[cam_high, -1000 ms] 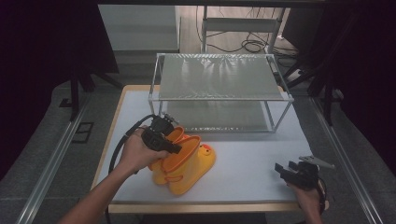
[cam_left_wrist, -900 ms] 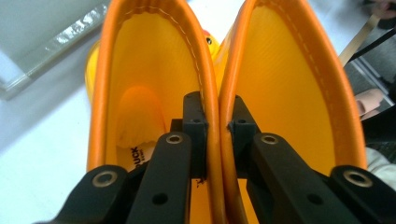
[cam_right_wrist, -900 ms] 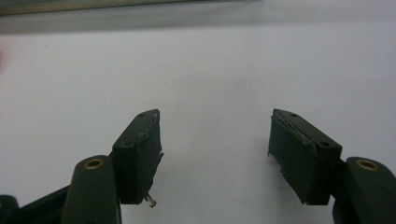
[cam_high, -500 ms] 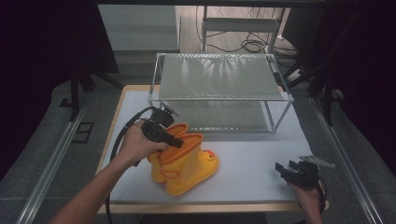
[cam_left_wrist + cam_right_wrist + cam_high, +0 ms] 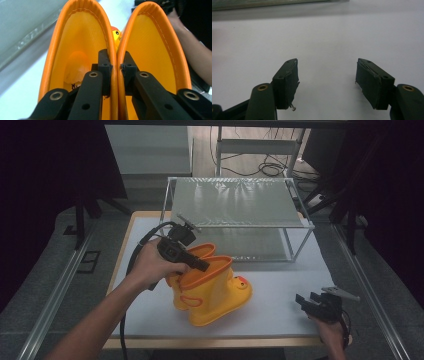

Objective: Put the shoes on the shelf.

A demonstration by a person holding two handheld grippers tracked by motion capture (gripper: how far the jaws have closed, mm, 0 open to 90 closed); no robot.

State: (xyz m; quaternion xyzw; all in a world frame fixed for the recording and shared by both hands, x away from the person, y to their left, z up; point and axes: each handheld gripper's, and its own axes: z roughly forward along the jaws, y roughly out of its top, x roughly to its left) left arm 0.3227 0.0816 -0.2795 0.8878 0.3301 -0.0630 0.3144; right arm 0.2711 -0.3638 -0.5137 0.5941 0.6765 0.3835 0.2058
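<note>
A pair of yellow rubber boots [image 5: 210, 292] with orange rims stands upright near the table's front centre, a duck face on one toe. My left gripper [image 5: 197, 264] is shut on the two touching rims [image 5: 116, 67], one jaw inside each boot, pinching both walls together. A white crumpled scrap [image 5: 72, 73] lies deep in one boot. My right gripper [image 5: 306, 303] rests low at the front right of the table; in the right gripper view its jaws [image 5: 327, 81] stand wide open over bare white tabletop.
A metal-framed rack [image 5: 235, 202] with a mesh top shelf and a lower shelf stands at the back of the white table [image 5: 280, 285]. The left gripper's black cable [image 5: 137, 252] loops over the table's left side. Dark floor and rails flank the table.
My left gripper has risen with the boots, which have come from leaning over to standing upright and shifted slightly right. The right gripper has stayed put.
</note>
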